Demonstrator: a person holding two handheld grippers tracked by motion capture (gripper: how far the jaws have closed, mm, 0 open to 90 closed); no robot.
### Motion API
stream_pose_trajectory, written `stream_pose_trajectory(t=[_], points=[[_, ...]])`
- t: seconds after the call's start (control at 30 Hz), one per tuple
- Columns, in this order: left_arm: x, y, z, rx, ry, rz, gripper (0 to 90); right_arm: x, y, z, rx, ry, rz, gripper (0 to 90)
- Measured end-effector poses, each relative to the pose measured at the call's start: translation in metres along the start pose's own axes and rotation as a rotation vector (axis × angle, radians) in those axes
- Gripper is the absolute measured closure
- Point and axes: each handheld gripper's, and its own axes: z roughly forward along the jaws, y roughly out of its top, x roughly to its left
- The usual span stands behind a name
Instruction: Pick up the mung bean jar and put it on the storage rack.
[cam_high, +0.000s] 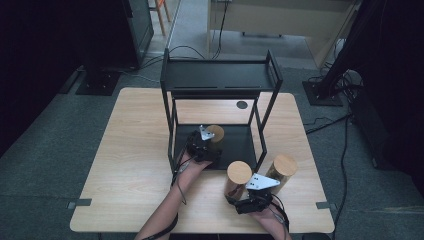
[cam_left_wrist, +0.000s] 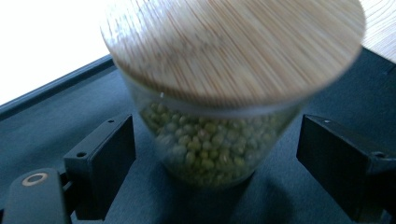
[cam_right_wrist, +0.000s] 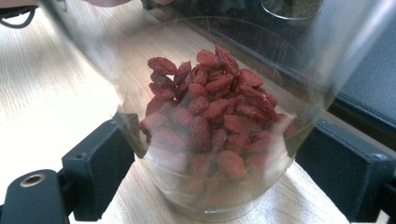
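A glass jar of green beans (cam_left_wrist: 212, 149) with a bamboo lid (cam_high: 216, 132) stands on the lower shelf of a black two-tier rack (cam_high: 220, 75). My left gripper (cam_high: 202, 145) is open around it, with a gap between the glass and each jaw. On the table in front of the rack stands a glass jar of red dried berries (cam_right_wrist: 210, 126), also wooden-lidded (cam_high: 239, 172). My right gripper (cam_high: 255, 192) holds its jaws wide on either side of this jar's base, very close to the glass. The jar's bottom rests on the wood.
A third wooden-lidded jar (cam_high: 282, 167) stands just right of the berry jar, near the right gripper. The rack's uprights (cam_high: 261, 135) frame the lower shelf. The wooden table (cam_high: 135, 165) has open room on its left side. Cables lie on the floor around it.
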Motion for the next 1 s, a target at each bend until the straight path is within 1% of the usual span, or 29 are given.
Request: stream_pose_trajectory(t=[0.13, 0.23, 0.33, 0.37, 0.47, 0.67, 0.73, 0.87, 1.0], points=[[0.001, -0.004, -0.003, 0.000, -0.004, -0.012, 12.0, 0.000, 0.000, 0.000, 0.001, 0.000, 0.001, 11.8], [0.002, -0.006, -0.007, -0.012, -0.019, -0.027, 12.0, 0.000, 0.000, 0.000, 0.001, 0.000, 0.000, 11.8], [0.002, -0.009, -0.011, -0.013, -0.016, -0.020, 12.1, 0.000, 0.000, 0.000, 0.001, 0.001, 0.001, 11.8], [0.002, -0.010, -0.011, -0.013, -0.016, -0.023, 12.0, 0.000, 0.000, 0.000, 0.001, 0.000, 0.000, 11.8], [0.000, -0.013, -0.013, -0.013, -0.025, -0.017, 12.1, 0.000, 0.000, 0.000, 0.002, 0.000, 0.000, 11.8], [-0.001, -0.020, -0.017, -0.013, -0.027, -0.029, 12.1, 0.000, 0.000, 0.000, 0.003, 0.000, 0.001, 11.8], [-0.001, -0.022, -0.019, -0.020, -0.036, -0.035, 12.1, 0.000, 0.000, 0.000, 0.003, -0.001, 0.001, 11.7], [-0.004, -0.025, -0.023, -0.022, -0.044, -0.027, 12.1, 0.000, 0.000, 0.000, 0.004, -0.001, 0.000, 11.8], [-0.004, -0.028, -0.027, -0.028, -0.054, -0.036, 12.1, 0.000, 0.000, 0.000, 0.004, -0.001, 0.001, 11.8]])
